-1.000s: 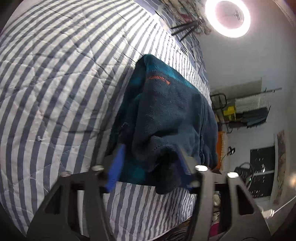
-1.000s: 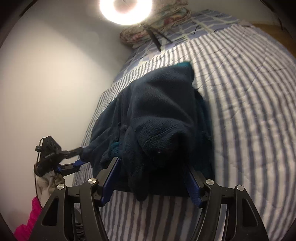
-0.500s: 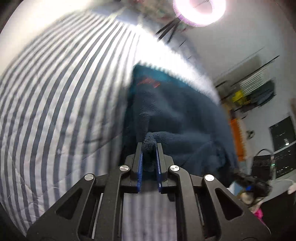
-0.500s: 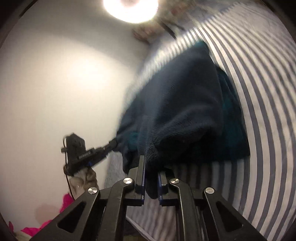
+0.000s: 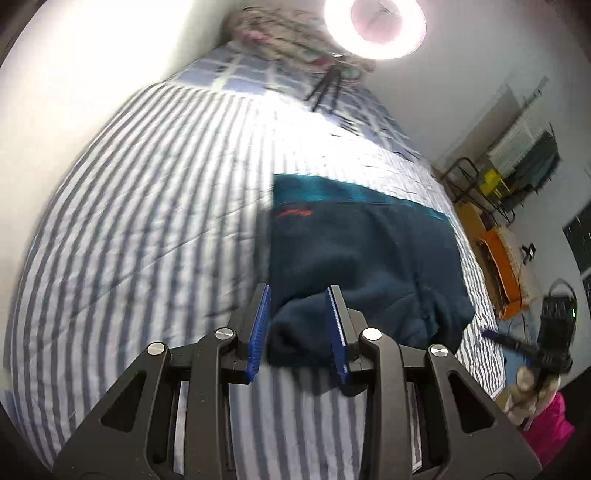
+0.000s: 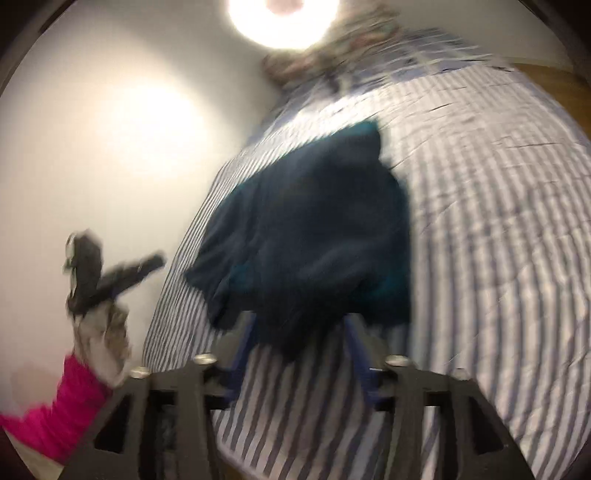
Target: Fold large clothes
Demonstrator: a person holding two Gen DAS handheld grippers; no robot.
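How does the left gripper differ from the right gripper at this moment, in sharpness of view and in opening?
The left gripper appears sharp, its blue pads clear; the right gripper is blurred by motion. The left gripper's jaws stand narrower apart than the right gripper's. Both are open, holding nothing, with the near edge of the dark blue fleece garment lying between them on the striped bed cover.

Glaring ring light (image 5: 375, 27) overhead; right view motion-blurred, edges fisheye-warped.
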